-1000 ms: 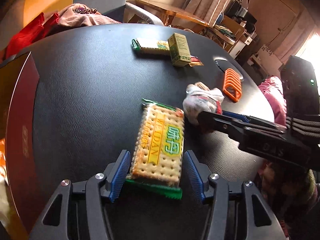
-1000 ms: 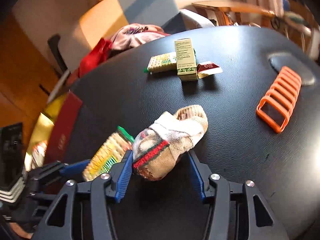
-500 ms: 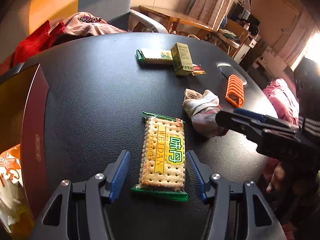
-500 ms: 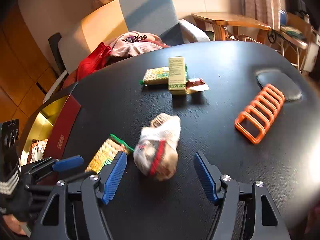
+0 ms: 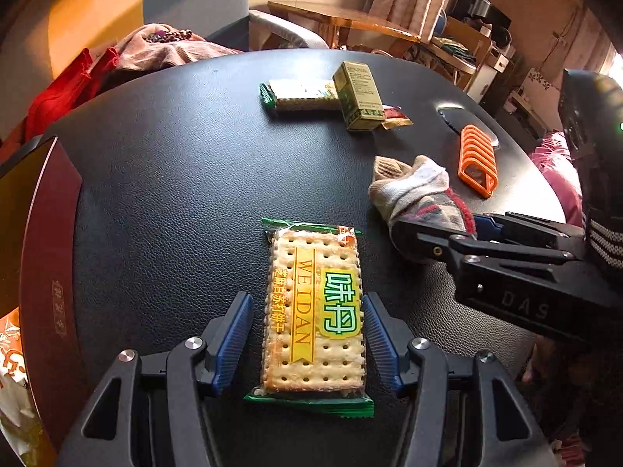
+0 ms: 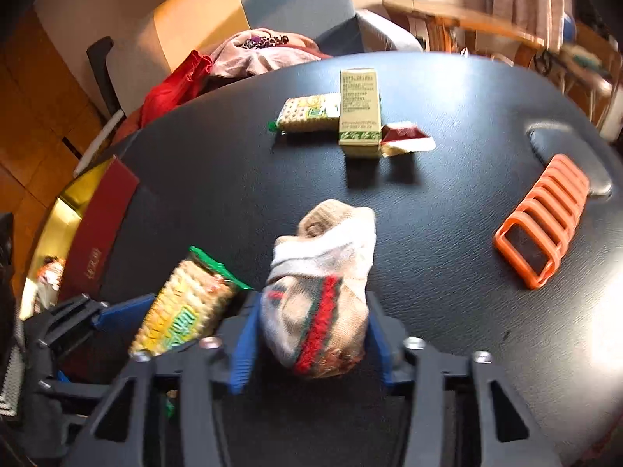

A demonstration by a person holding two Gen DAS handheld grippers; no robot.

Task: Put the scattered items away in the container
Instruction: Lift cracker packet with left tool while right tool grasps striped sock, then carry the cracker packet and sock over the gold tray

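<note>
Half a second ago the right gripper (image 6: pixel 311 344) stood spread with the sock loose and blurred ahead of it; now its blue pads have drawn in against the sock, and the left gripper (image 5: pixel 303 344) has slid forward so the cracker packet sits deeper between its fingers.

Largest in both views is the black table (image 5: pixel 175 179), filling the middle of each frame. At the left edge lies the red container (image 5: pixel 50 257), with a snack bag already inside at lower left. The cracker packet (image 5: pixel 313 311) lies flat at lower centre of the left view, the left gripper's pads open on either side and not yet clearly touching it. The sock (image 6: pixel 319 292), bunched, sits at lower centre of the right view, pinched at its striped end by the right gripper. An orange rack (image 6: pixel 545 225) lies at the right. Toward the top centre are a green box (image 6: pixel 360 113), a second cracker packet (image 6: pixel 307 113) and a small red sachet (image 6: pixel 407 138), all touching.

The risks, as I judge them: the two grippers are close together, so lifting both at once could knock them together. The sock is soft and held only at one end, so it may sag or slip out on the way. The glossy packet could skid or tilt if squeezed off-centre.
</note>
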